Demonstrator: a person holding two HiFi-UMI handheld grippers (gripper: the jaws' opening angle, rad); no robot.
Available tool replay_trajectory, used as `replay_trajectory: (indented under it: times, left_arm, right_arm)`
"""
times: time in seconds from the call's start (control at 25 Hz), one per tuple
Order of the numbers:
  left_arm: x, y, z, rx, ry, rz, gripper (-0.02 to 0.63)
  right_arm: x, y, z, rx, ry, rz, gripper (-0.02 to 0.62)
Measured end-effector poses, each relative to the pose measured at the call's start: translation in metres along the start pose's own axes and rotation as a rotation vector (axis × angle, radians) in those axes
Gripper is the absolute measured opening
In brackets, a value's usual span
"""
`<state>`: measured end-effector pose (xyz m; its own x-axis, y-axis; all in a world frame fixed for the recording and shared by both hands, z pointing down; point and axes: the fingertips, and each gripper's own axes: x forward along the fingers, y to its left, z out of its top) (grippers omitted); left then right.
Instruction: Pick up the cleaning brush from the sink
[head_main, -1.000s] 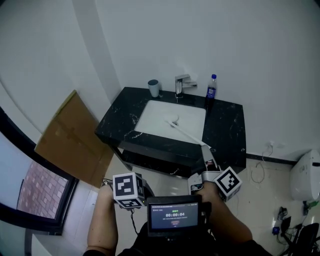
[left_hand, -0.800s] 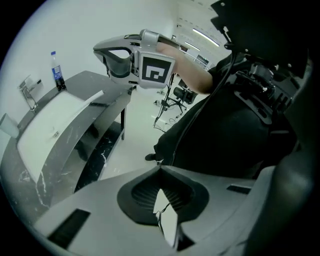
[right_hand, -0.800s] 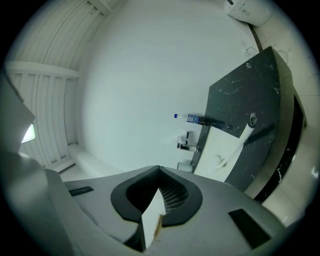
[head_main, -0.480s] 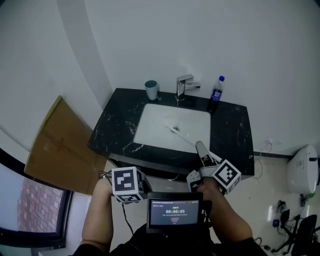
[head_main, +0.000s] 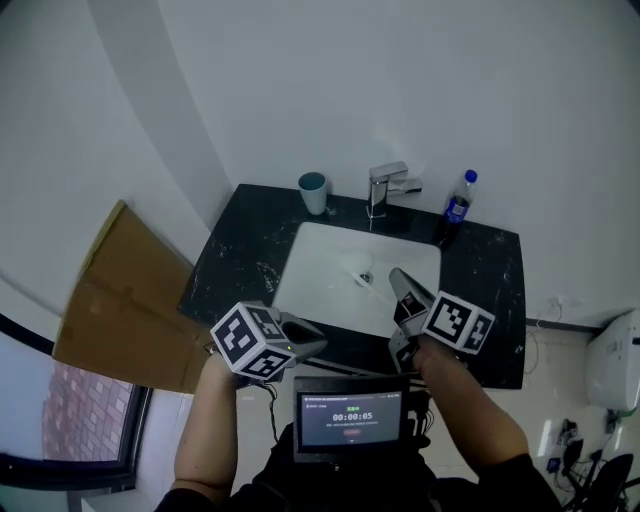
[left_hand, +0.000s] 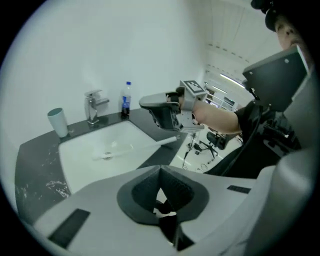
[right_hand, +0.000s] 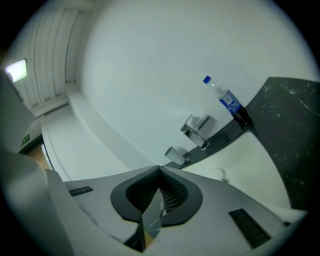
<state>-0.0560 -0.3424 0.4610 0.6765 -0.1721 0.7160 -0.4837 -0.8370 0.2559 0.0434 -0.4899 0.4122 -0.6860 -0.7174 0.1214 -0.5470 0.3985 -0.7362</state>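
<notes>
A white long-handled cleaning brush lies in the white sink, its head by the drain and its handle running toward the front right rim. My right gripper hovers over the handle's near end, shut and holding nothing. My left gripper is at the counter's front edge, left of the brush, shut and empty. The left gripper view shows the brush in the basin with the right gripper above its handle. In the right gripper view the brush is hidden.
On the black marble counter stand a teal cup, a chrome tap and a blue-capped dark bottle. A cardboard sheet leans at the left. A small screen sits below my hands.
Both grippers have moved forward from in front of the counter to the sink. The right one now reaches over the basin and has rolled. The sink looks closer.
</notes>
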Motion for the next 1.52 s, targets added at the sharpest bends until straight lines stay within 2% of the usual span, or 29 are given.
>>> replay_trajectory:
  times: [0.16, 0.28, 0.4, 0.48, 0.52, 0.56, 0.68, 0.8, 1.0, 1.12, 1.2, 1.4, 1.44, 1.48, 1.52]
  left_arm:
    - [-0.006, 0.056, 0.002, -0.128, -0.11, 0.079, 0.011]
    - [-0.012, 0.099, 0.007, -0.217, -0.184, 0.141, 0.011]
    - [-0.011, 0.135, 0.007, -0.324, -0.242, 0.214, 0.011]
    - [-0.003, 0.154, 0.003, -0.397, -0.252, 0.245, 0.011]
    - [0.002, 0.163, 0.0, -0.43, -0.25, 0.262, 0.011]
    - [0.008, 0.173, -0.003, -0.465, -0.25, 0.286, 0.011]
    - [0.022, 0.2, -0.017, -0.585, -0.253, 0.347, 0.011]
    - [0.036, 0.212, -0.027, -0.685, -0.248, 0.338, 0.011]
    - [0.044, 0.22, -0.035, -0.742, -0.246, 0.392, 0.011]
    - [0.049, 0.219, -0.035, -0.756, -0.249, 0.394, 0.011]
    - [0.051, 0.216, -0.033, -0.758, -0.26, 0.382, 0.011]
    - [0.047, 0.208, -0.036, -0.762, -0.279, 0.382, 0.011]
    - [0.046, 0.206, -0.036, -0.761, -0.282, 0.383, 0.011]
    - [0.045, 0.205, -0.037, -0.76, -0.287, 0.383, 0.011]
    - [0.044, 0.204, -0.037, -0.759, -0.293, 0.382, 0.011]
  right_arm:
    - [0.047, -0.008, -0.009, -0.087, 0.135, -0.001, 0.0]
    - [0.078, -0.023, -0.016, -0.165, 0.218, -0.042, 0.0]
    - [0.099, -0.037, -0.035, -0.257, 0.353, -0.06, 0.0]
    - [0.111, -0.053, -0.053, -0.313, 0.462, -0.077, 0.022]
    - [0.116, -0.064, -0.063, -0.344, 0.522, -0.096, 0.086]
    - [0.12, -0.077, -0.073, -0.378, 0.579, -0.123, 0.119]
    - [0.123, -0.118, -0.095, -0.458, 0.717, -0.213, 0.12]
    - [0.123, -0.15, -0.111, -0.509, 0.847, -0.25, 0.12]
    - [0.109, -0.195, -0.143, -0.564, 1.083, -0.273, 0.12]
    - [0.105, -0.214, -0.156, -0.583, 1.153, -0.293, 0.12]
    - [0.103, -0.222, -0.162, -0.607, 1.196, -0.302, 0.182]
    - [0.092, -0.238, -0.171, -0.679, 1.294, -0.345, 0.181]
    - [0.09, -0.242, -0.172, -0.694, 1.308, -0.356, 0.177]
    - [0.089, -0.245, -0.173, -0.707, 1.316, -0.365, 0.119]
    - [0.089, -0.247, -0.173, -0.714, 1.318, -0.368, 0.089]
